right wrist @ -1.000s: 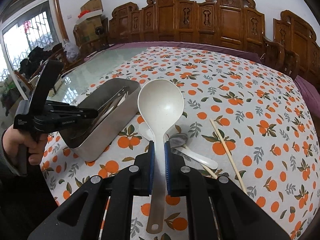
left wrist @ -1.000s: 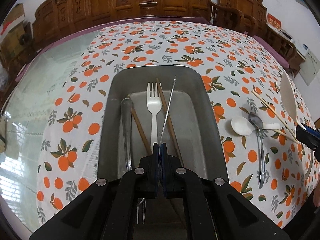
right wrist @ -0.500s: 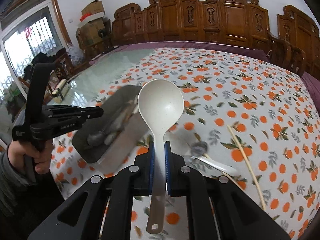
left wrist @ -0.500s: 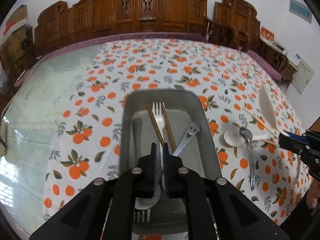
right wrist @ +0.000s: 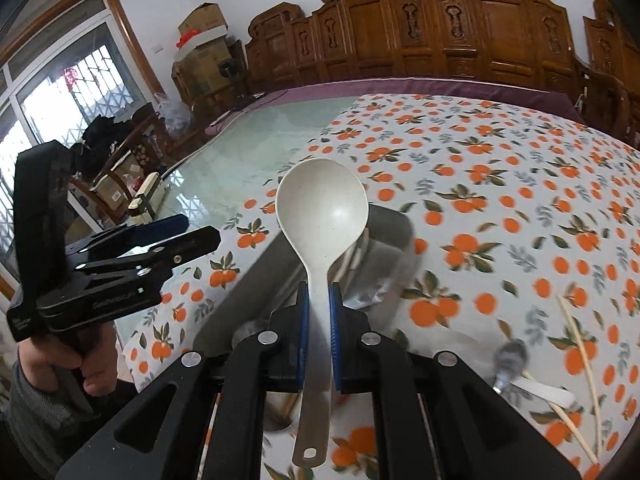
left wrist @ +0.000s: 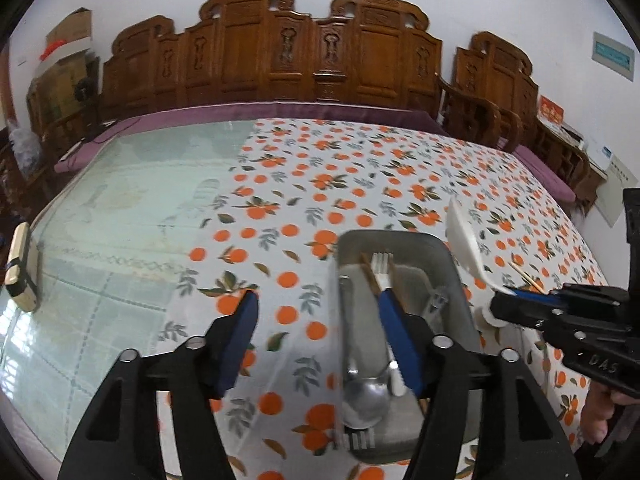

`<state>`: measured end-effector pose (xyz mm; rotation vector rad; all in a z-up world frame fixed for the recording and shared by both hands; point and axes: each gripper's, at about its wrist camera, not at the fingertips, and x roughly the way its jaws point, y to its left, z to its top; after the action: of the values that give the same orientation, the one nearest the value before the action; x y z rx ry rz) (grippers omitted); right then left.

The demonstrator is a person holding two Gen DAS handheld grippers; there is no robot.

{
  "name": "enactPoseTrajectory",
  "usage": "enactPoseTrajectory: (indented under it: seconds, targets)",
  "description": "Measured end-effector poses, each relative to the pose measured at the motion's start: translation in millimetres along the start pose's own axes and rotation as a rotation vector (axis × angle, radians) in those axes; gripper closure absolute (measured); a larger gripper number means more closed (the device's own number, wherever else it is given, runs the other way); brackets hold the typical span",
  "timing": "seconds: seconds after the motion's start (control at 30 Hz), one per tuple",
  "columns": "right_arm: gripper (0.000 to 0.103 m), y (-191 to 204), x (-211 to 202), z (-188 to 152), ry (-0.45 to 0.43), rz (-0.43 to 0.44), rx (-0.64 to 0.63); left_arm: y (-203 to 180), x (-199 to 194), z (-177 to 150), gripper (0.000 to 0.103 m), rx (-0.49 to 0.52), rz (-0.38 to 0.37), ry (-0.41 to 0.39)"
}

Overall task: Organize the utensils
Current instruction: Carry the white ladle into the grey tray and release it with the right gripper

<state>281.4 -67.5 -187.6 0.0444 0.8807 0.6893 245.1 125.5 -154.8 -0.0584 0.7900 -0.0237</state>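
Note:
A grey metal tray (left wrist: 456,268) on the orange-print tablecloth holds a white fork (left wrist: 382,270), brown chopsticks (left wrist: 370,276), a metal spoon (left wrist: 364,400) and a metal tool. My left gripper (left wrist: 316,344) is open and empty, above the tray's left side. My right gripper (right wrist: 319,336) is shut on the handle of a large white ladle (right wrist: 322,212), held over the tray (right wrist: 256,284). The ladle (left wrist: 466,240) and right gripper (left wrist: 560,312) also show at the right in the left wrist view.
A metal spoon (right wrist: 510,360), a white spoon (right wrist: 548,392) and light chopsticks (right wrist: 580,364) lie on the cloth right of the tray. Bare glass tabletop (left wrist: 120,216) lies to the left. Carved wooden chairs (left wrist: 280,60) line the far side.
My left gripper let go of the metal tool into the tray, opened wide and drew back to the left. My right gripper carried the ladle left, over the tray.

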Motion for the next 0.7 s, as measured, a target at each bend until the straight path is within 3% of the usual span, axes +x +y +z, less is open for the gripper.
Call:
enactPoseTrajectory:
  seconds: [0.13,0.4,0.7]
  targets:
    - [0.092,10.5,23.8,2.0,0.025,0.001,-0.007,14.1,-2.9,2.7,0.019,-0.037,0.014,-0.018]
    - [0.092,16.9,63.1,-4.6,0.083,0.000,-0.002,23.7,-6.0,2.4,0.017,-0.049,0.027,-0.023]
    - [0.089,16.6,61.9,-2.2,0.074,0.043,0.018,21.1,-7.0,1.1,0.017,-0.036,0.028,-0.020]
